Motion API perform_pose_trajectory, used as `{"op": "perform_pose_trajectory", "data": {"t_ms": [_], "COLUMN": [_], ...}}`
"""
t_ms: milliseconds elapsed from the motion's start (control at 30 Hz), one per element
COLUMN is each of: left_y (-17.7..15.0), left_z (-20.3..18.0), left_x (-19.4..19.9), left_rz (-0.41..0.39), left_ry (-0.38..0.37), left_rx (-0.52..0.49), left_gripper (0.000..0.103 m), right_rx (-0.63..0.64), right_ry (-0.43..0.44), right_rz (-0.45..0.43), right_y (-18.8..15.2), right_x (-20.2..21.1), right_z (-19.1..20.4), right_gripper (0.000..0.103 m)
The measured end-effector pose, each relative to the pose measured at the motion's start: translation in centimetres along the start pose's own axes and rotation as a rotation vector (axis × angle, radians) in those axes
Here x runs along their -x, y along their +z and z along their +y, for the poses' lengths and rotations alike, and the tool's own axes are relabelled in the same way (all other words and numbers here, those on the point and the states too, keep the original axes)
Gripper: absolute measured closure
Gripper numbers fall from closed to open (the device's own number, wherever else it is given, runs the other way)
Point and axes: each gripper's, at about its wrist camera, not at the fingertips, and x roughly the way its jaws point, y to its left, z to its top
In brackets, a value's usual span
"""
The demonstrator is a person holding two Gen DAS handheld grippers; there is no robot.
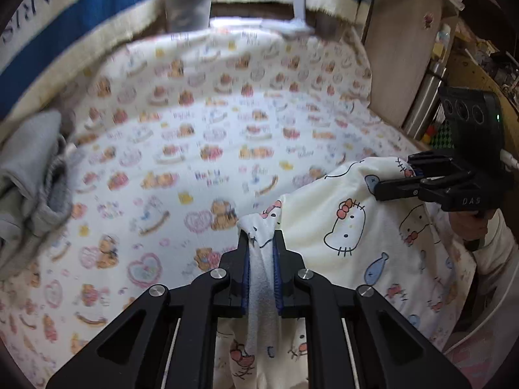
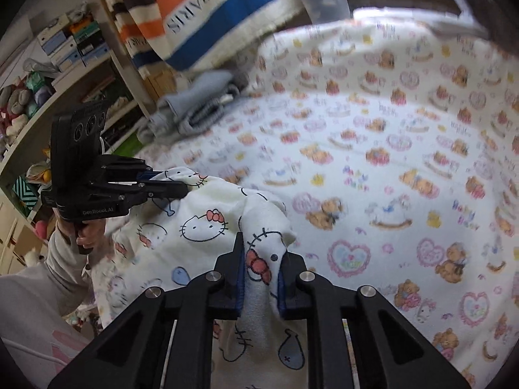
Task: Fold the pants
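- My left hand-held gripper (image 1: 261,243) is clamped on a bunched fold of the pants (image 1: 350,227); the cream fabric fills the gap between both blue pads and sticks out past the fingertips.
- My right hand-held gripper (image 2: 262,249) is clamped on another bunch of the same pants (image 2: 207,223), with cloth pressed between its pads.
- The pants are cream with a cat-face and fish print. They hang between the two grippers, raised above the bed (image 1: 194,149), and drape down toward me.
- In the left wrist view the right hand-held gripper (image 1: 412,170) sits at the right edge, its tips sunk in the fabric; a hand (image 1: 467,223) grips its handle.
- In the right wrist view the left hand-held gripper (image 2: 181,181) sits at the left edge, likewise closed on fabric.
- The bed sheet (image 2: 389,162) carries a bear-and-heart print.
- A grey garment (image 2: 198,103) lies crumpled at the far left side of the bed, well apart from the pants.
- A striped blanket (image 2: 227,9) lies along the far edge.
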Motion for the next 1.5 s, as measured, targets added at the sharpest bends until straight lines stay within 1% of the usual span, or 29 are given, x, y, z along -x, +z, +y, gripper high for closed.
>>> {"op": "perform_pose_trajectory", "data": {"t_ms": [300,400,467,600,767,900,1000,1033,1100,1133,1167,1200,1267,1300,1367,1400,1500], "left_y": [0.7,0.9,0.9,1.6,2.5,3.2,3.3,3.3,2.9,2.7,2.3,1.9,0.7,0.1,-1.4,-2.0,-3.0], "left_z": [-1.6,-1.9,-2.0,-2.0,-1.3,0.2,1.3,1.7,2.2,2.3,2.2,1.9,0.9,0.4,-1.0,-1.7,-3.6], "left_x": [5.5,6.5,6.7,6.0,5.0,3.4,1.9,1.4,0.8,0.7,0.7,0.9,1.7,2.1,3.1,3.5,4.1], "left_rz": [-0.141,-0.169,-0.184,-0.185,-0.185,-0.171,-0.141,-0.128,-0.104,-0.094,-0.087,-0.084,-0.092,-0.096,-0.117,-0.126,-0.132], "left_ry": [0.066,0.078,0.098,0.126,0.142,0.170,0.169,0.168,0.179,0.181,0.184,0.189,0.194,0.191,0.157,0.147,0.149], "left_rx": [-0.029,-0.024,-0.026,-0.026,-0.013,0.016,0.032,0.041,0.059,0.062,0.062,0.059,0.054,0.061,0.073,0.074,0.055], "left_gripper": [0.092,0.092,0.092,0.093,0.095,0.100,0.100,0.100,0.100,0.099,0.099,0.099,0.098,0.097,0.096,0.095,0.090], "right_rx": [0.149,0.173,0.176,0.135,0.112,0.076,0.052,0.051,0.047,0.045,0.042,0.036,0.024,0.029,0.050,0.050,-0.009], "right_ry": [-0.134,-0.170,-0.201,-0.235,-0.245,-0.250,-0.256,-0.265,-0.320,-0.336,-0.352,-0.365,-0.392,-0.409,-0.433,-0.428,-0.345], "right_rz": [-0.156,-0.183,-0.189,-0.185,-0.169,-0.132,-0.107,-0.097,-0.073,-0.074,-0.077,-0.083,-0.131,-0.155,-0.178,-0.182,-0.182], "right_y": [1.2,1.3,1.4,1.9,2.5,3.1,3.1,3.1,2.8,2.7,2.7,2.6,2.5,2.5,2.4,2.3,0.5], "right_x": [4.9,5.7,5.7,5.1,3.7,1.7,0.1,-0.3,-1.3,-1.3,-1.3,-1.1,0.2,0.9,2.3,3.0,5.3], "right_z": [5.7,7.2,7.7,7.1,5.6,3.6,2.2,2.0,1.6,1.4,1.2,1.1,1.1,1.3,2.3,2.8,4.8], "right_gripper": [0.088,0.088,0.088,0.088,0.088,0.088,0.087,0.086,0.077,0.075,0.066,0.053,0.042,0.042,0.042,0.042,0.042]}}
